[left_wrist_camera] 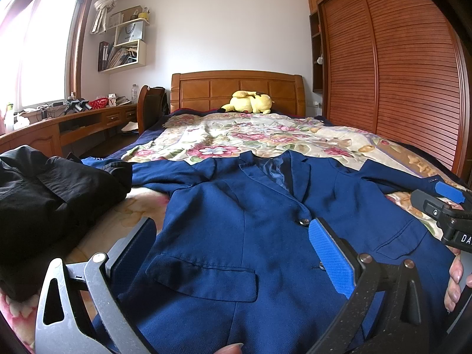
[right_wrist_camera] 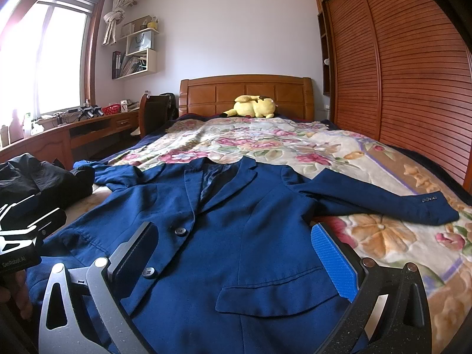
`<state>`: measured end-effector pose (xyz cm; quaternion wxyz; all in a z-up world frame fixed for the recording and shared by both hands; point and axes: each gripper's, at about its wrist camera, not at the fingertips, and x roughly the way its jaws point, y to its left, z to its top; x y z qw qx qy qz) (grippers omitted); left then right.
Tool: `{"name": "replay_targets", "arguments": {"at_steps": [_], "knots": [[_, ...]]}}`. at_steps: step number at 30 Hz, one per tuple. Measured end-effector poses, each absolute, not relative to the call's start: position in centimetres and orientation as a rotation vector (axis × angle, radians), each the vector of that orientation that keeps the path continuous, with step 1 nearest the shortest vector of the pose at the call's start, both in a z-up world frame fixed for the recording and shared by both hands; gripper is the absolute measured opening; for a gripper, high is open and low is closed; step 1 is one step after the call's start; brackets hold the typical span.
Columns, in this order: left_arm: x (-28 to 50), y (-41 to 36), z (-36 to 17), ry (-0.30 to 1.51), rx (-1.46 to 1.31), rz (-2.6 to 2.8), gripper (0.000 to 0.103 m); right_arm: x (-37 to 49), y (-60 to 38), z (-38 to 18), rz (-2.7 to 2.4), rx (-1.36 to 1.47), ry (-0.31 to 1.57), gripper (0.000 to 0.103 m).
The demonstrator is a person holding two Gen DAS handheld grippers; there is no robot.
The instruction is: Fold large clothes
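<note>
Your navy blazer (right_wrist_camera: 236,236) lies face up on the floral bedspread (right_wrist_camera: 383,236), buttoned, sleeves spread; its hem is cut off below both views. The black garment (left_wrist_camera: 44,206) beside it is too bunched to identify. Your left tongs (left_wrist_camera: 233,247) and right tongs (right_wrist_camera: 236,250) gape wide above it, gripping nothing.

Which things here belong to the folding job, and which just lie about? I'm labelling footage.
Job: blue jacket; left gripper, open; right gripper, open.
Lying about: black garment; yellow plush toy; floral blanket; red basket.
</note>
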<state>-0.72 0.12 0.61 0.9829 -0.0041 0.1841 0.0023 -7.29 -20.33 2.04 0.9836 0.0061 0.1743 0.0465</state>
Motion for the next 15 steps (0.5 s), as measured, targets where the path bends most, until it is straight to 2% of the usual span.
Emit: {"name": "replay_targets", "arguments": {"at_steps": [8,15], "knots": [[-0.7,0.1,0.7,0.373,-0.004,0.000,0.103,-7.2,-20.1,2.0,0.111,0.017,0.355,0.103],[0.4,0.6,3.1,0.407,0.007,-0.020,0.103,-6.4,-19.6,3.1,0.168,0.029,0.368,0.103]]}}
